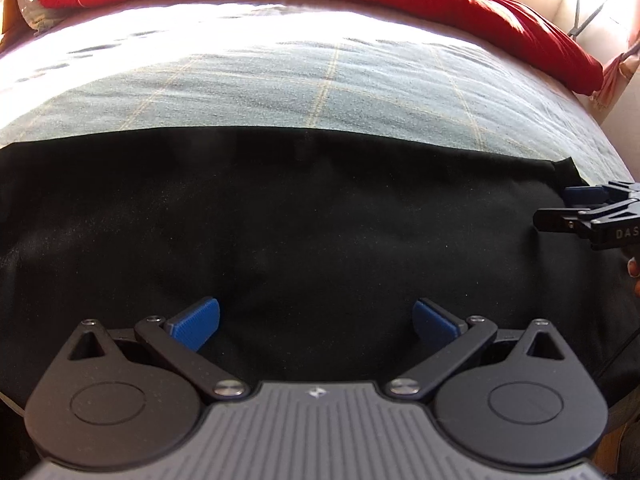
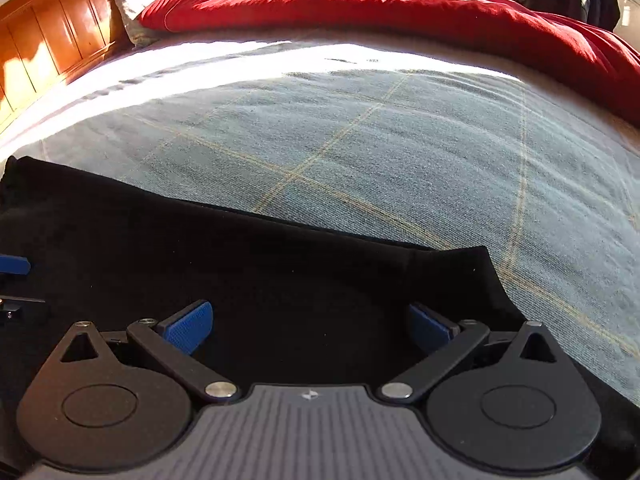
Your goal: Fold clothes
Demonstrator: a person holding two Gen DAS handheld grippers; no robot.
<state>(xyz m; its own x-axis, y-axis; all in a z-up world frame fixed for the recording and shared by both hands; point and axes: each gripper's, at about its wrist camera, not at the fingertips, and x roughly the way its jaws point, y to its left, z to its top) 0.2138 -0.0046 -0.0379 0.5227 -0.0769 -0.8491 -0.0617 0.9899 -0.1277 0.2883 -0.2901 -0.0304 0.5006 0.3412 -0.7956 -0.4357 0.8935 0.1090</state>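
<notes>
Both grippers gape empty: the left gripper point(image 1: 316, 322) and right gripper point(image 2: 310, 326) hover over the black garment point(image 1: 280, 240), spread beneath them. Probably between folds; next, pinch its far edge.

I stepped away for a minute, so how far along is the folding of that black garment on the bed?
Done: the black garment lies spread flat on the grey checked bedspread. In hand: nothing; the left gripper and right gripper are open above it. Left: the folding itself; no fold is clearly visible.
</notes>
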